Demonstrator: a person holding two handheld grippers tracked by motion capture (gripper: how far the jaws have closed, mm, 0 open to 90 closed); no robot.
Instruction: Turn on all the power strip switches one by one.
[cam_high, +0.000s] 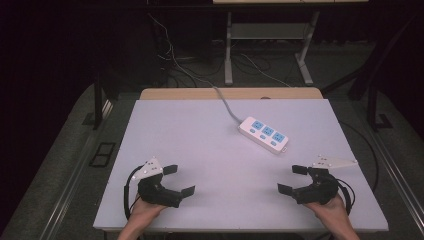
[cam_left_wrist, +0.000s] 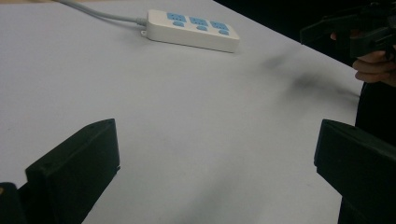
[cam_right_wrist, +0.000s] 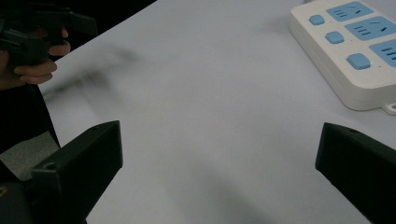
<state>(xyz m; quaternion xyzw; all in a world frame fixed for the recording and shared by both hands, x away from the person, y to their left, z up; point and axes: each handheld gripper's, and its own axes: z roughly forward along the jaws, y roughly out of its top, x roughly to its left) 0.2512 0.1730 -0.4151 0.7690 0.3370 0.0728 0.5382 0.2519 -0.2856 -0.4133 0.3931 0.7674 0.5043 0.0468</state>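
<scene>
Power strip (cam_high: 263, 133) is lying diagonally ahead on surface (cam_high: 200, 150), nearer my right gripper (cam_high: 295, 179); I'm holding both jaws wide, left gripper (cam_high: 179, 180) empty too.

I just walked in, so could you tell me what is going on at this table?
A person holds a gripper in each hand near the front edge of the white table. The left gripper and the right gripper are both open and hold nothing. A white power strip with blue sockets lies untouched farther back, nearer the right gripper.
</scene>
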